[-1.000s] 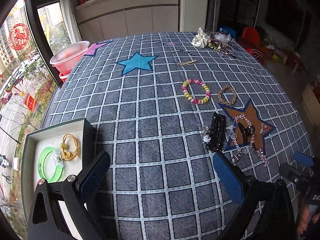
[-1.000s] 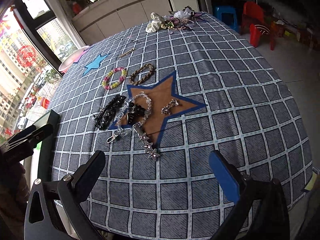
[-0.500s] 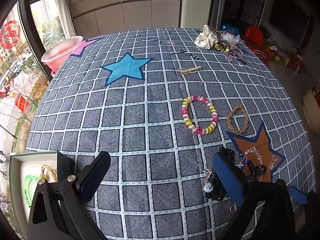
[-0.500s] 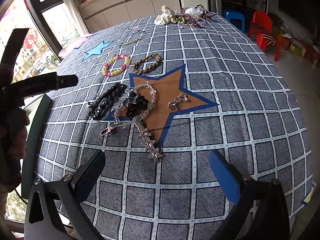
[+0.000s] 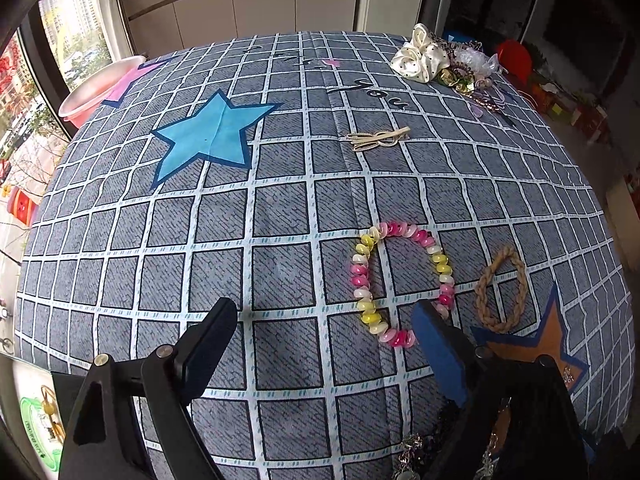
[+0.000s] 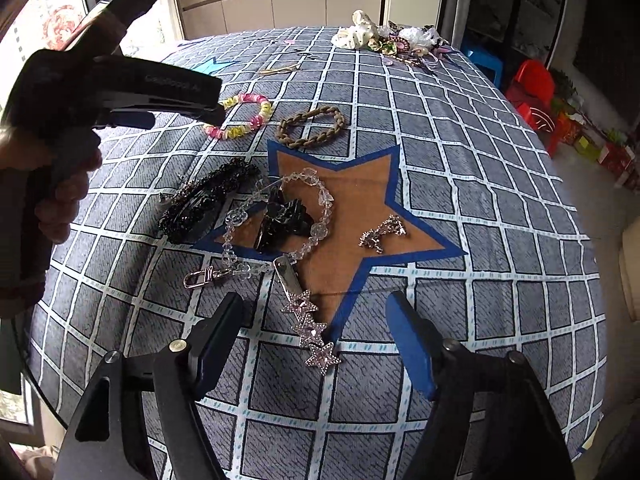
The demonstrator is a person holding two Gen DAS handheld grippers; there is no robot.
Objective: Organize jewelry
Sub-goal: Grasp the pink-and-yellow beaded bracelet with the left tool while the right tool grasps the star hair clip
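My left gripper (image 5: 324, 320) is open and empty, just short of a pink-and-yellow spiral bracelet (image 5: 400, 280) whose near end lies by the right finger. A braided tan band (image 5: 500, 292) lies right of it. My right gripper (image 6: 316, 316) is open and empty over a pink star-studded hair clip (image 6: 308, 312). Beyond it lie a clear bead chain (image 6: 276, 216), a black claw clip (image 6: 284, 216), a black beaded clip (image 6: 208, 200) and a small silver piece (image 6: 380, 232). The left gripper's body (image 6: 120, 84) shows at upper left in the right wrist view.
A jewelry box (image 5: 36, 412) with a green bangle and a gold ring sits at the left table edge. A pile of scrunchies and hair ties (image 5: 444, 64) lies at the far right. A gold hairpin (image 5: 376, 138) lies mid-table. A pink basin (image 5: 96, 92) stands beyond the far left edge.
My left gripper has moved away from the box, forward and right toward the spiral bracelet. My right gripper has moved forward over the star hair clip.
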